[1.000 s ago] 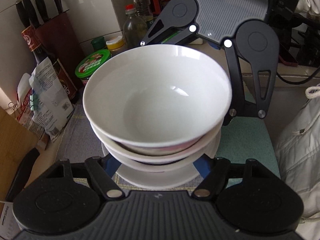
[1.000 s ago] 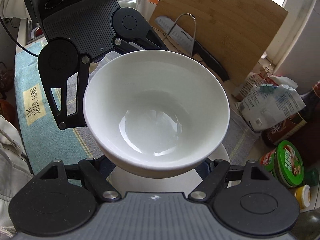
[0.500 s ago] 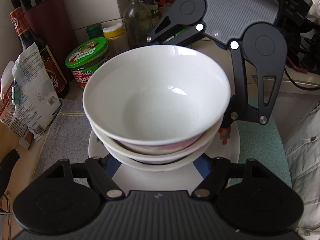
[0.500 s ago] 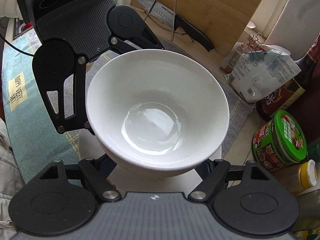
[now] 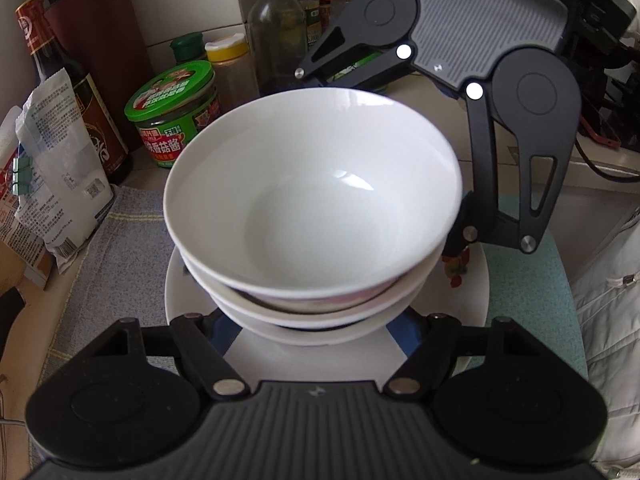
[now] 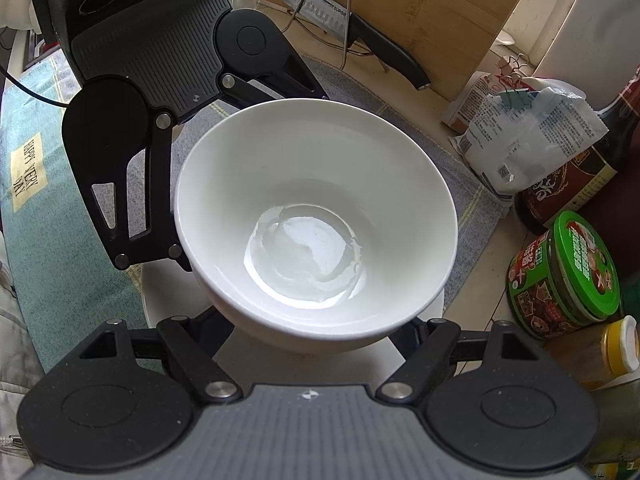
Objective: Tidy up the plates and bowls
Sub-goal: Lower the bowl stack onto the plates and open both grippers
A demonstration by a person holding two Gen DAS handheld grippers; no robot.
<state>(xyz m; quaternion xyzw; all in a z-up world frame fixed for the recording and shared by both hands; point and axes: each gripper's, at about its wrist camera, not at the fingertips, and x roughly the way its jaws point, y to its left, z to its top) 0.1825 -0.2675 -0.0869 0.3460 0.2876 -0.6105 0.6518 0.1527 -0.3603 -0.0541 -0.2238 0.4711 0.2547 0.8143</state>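
A stack of white bowls (image 5: pixel 312 200) fills the middle of both wrist views, the top bowl (image 6: pixel 316 216) empty. Both grippers hold the stack from opposite sides. My left gripper (image 5: pixel 312 328) has its blue-padded fingers against the lower bowls. My right gripper (image 6: pixel 316 332) grips the stack's other side and shows in the left wrist view (image 5: pixel 476 236). A white plate (image 5: pixel 468 288) lies directly beneath the stack, on a grey mat (image 5: pixel 112 248). The fingertips are hidden under the bowls.
A green-lidded jar (image 5: pixel 176 112), sauce bottles (image 5: pixel 276 28), a knife block (image 5: pixel 96 40) and a white bag (image 5: pixel 60 160) stand along the wall. A cutting board (image 6: pixel 420 12) and knife (image 6: pixel 360 32) lean behind. A teal cloth (image 6: pixel 32 208) lies beside the mat.
Both grippers have carried the bowl stack toward the jars and bottles. It now sits lower, over the white plate.
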